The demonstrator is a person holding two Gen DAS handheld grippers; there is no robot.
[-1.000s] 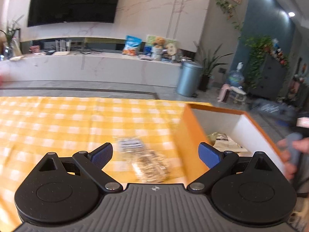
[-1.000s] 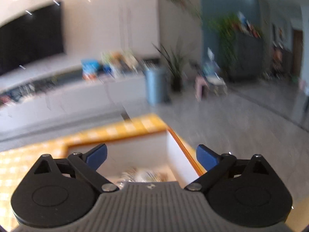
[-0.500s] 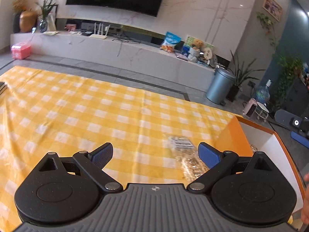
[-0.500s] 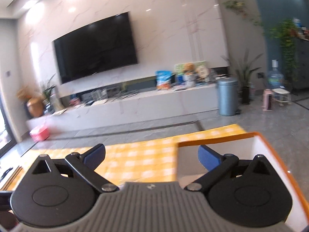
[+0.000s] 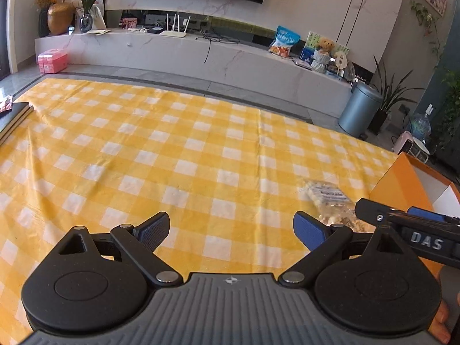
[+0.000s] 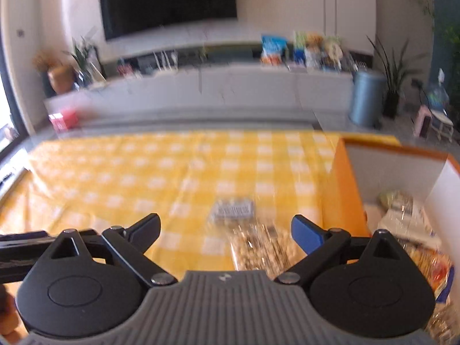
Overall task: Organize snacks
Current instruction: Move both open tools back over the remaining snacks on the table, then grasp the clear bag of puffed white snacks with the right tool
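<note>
A clear snack bag (image 5: 330, 201) with a white label lies on the yellow checked tablecloth (image 5: 172, 158), just left of an orange box (image 5: 399, 189) with white inner walls. My left gripper (image 5: 231, 228) is open and empty, above the cloth, left of the bag. My right gripper (image 6: 225, 227) is open and empty; the bag (image 6: 253, 235) lies just ahead between its fingers, and its arm shows at the right edge of the left wrist view (image 5: 408, 224). The box (image 6: 345, 189) holds several snack packets (image 6: 402, 215).
Dark books (image 5: 11, 118) lie at the table's left edge. Beyond the table are a white TV console (image 5: 201, 54), a grey bin (image 5: 359, 112), plants and a pink box (image 5: 51, 61) on the floor.
Both grippers swung left. The left view now faces the cloth with the bag at its right. The right gripper moved from over the box to above the bag.
</note>
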